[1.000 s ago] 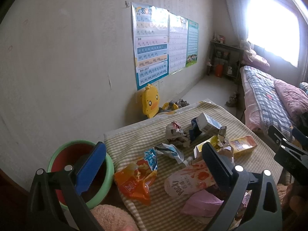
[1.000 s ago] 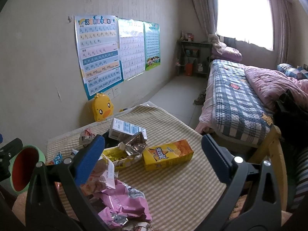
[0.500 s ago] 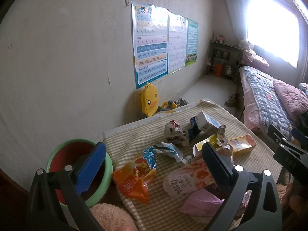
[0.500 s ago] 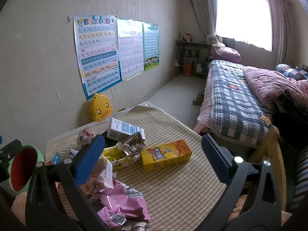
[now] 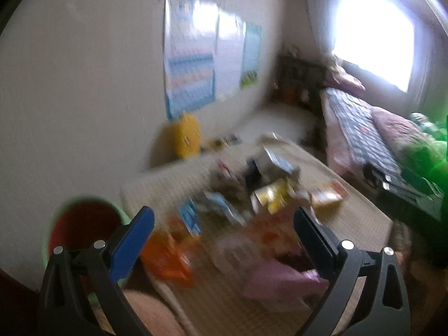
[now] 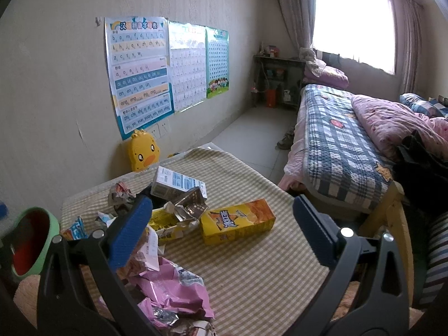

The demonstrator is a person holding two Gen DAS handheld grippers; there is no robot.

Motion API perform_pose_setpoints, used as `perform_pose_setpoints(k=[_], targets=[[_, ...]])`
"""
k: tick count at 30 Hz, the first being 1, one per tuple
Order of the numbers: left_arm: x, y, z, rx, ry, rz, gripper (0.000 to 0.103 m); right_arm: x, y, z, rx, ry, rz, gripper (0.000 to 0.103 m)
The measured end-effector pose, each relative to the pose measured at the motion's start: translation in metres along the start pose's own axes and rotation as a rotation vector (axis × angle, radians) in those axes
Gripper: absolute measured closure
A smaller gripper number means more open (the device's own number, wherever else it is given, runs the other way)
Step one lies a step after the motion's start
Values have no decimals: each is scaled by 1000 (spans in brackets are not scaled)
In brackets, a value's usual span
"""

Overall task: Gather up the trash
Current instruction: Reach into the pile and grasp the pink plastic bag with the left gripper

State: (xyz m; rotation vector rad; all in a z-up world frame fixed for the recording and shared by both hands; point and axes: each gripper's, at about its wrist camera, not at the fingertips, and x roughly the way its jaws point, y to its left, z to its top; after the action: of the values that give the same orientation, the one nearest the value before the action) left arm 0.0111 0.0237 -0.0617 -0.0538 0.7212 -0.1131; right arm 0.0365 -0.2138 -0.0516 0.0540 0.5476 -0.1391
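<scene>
Trash: wrappers and boxes heaped on the worktop (image 6: 252, 274) in front of you, nothing collected yet by the look of it.
Yellow snack box (image 6: 238, 221): lies flat on the checked cloth, just right of the heap, apart from the crumpled pieces; your easiest first pick.
Pink wrapper (image 6: 170, 294): crumpled, nearest to you, partly under the right tongs' blue finger.
White carton (image 6: 179, 182): at the back of the heap, resting on darker scraps.
Bin (image 6: 30, 240): green rim, red inside, off the worktop's left edge; likely where the trash goes.
Left tongs (image 5: 224, 232): fingers wide apart, holding nothing; view blurred, so details of the pile cannot be read here.
Right tongs (image 6: 221, 224): fingers wide apart, empty, above the heap.
Step in hand: choose one piece and close on it.
Advice: steady your left hand first; take the box across its narrow sides; pinch wrappers at a fold so they do not slip.
</scene>
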Motion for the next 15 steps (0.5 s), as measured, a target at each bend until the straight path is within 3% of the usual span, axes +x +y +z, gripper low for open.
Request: perform_pose_setpoints(k=[2,7,13,15], targets=[[9,1,-8,-17,59,-35,12,2,0,-1,-6,9,-2,4],[27,-20,-32,78,157,-28,19,6,-7,1,14,34,9,4],[43,-38,-46,47,243,-94,30,11,-8,-1,27,59,15,4],[55,-41,-45,-9,307,-149,33,11,-8,-1,25,58,18,4]])
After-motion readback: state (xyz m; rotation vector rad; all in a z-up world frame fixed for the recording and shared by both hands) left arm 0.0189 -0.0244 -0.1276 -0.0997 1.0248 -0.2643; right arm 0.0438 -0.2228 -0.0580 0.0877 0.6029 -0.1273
